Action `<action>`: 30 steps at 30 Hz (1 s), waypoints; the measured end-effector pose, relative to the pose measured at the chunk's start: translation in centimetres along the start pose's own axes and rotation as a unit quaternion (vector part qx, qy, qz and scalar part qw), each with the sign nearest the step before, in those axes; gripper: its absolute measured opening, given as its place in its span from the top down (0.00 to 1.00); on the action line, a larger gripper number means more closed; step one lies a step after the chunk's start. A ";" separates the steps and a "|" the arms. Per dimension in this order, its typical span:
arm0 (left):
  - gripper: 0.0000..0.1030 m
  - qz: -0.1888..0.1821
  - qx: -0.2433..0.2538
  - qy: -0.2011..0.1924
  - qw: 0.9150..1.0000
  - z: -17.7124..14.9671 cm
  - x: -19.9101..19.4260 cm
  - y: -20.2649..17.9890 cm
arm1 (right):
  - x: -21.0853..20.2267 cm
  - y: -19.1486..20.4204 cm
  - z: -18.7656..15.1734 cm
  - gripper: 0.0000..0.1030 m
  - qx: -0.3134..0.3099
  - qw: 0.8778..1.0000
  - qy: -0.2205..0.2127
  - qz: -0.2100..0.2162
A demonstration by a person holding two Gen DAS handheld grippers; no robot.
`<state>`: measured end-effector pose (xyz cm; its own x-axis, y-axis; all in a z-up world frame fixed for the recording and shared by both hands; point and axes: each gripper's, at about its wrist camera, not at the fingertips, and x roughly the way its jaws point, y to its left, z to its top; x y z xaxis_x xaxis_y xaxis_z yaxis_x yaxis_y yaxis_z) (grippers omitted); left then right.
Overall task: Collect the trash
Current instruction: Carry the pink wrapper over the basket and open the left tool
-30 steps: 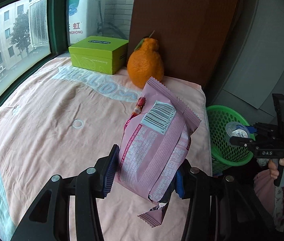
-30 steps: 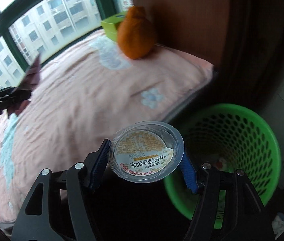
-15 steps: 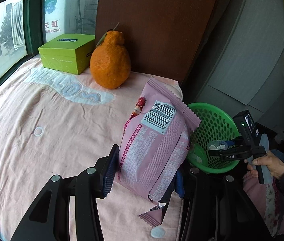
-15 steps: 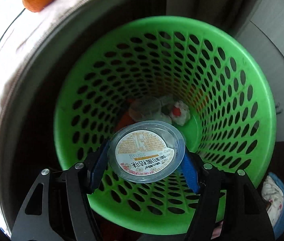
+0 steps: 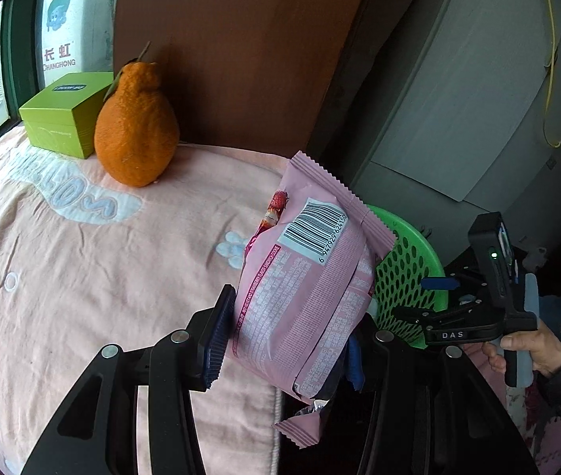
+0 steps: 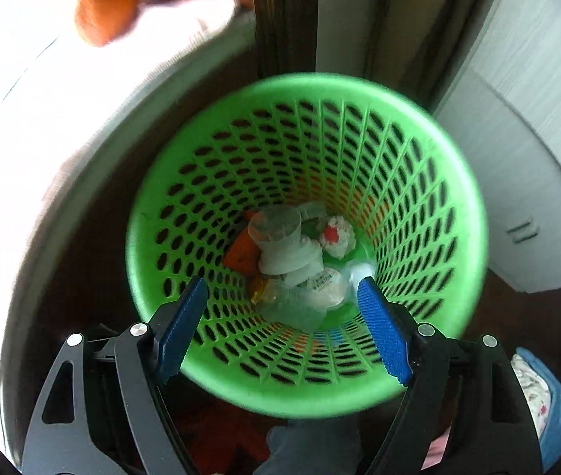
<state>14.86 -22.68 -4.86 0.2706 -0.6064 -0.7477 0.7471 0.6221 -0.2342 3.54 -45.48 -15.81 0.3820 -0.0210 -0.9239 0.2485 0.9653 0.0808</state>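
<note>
A pink snack wrapper (image 5: pixel 312 277) with a barcode stands upright in my left gripper (image 5: pixel 284 340), whose blue pads are shut on its lower half, over the bed's right edge. The green mesh basket (image 5: pixel 407 269) sits just behind it to the right. My right gripper (image 6: pixel 280 282) hangs straight above the basket (image 6: pixel 304 83), its jaws opening with nothing between them. The clear lidded cup (image 6: pixel 324 285) lies at the basket's bottom among clear cups (image 6: pixel 280 229) and a crumpled paper ball (image 6: pixel 335 235). In the left wrist view the right gripper (image 5: pixel 450 293) is held by a hand (image 5: pixel 525 348).
A large orange fruit (image 5: pixel 135 126) and a green box (image 5: pixel 62 118) stand at the back of the pink blanket (image 5: pixel 82 277), by the window. A brown board and a grey cabinet (image 5: pixel 458 99) rise behind the basket.
The right gripper swung from the bed to above the basket, spread its jaws, and the lidded cup fell in. The left gripper carried the wrapper rightward, nearer the basket.
</note>
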 end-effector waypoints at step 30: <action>0.30 -0.050 0.011 0.086 0.995 -0.8 12.4 -12.5 | -11.2 -4.7 -6.8 0.19 0.083 0.988 -0.124 0.030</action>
<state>8.43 -37.60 -11.70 0.0878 -0.5697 -0.8171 0.7790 0.5506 -0.3001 -7.97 -47.99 -8.41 0.6024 -0.0483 -0.7967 0.3541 0.9107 0.2126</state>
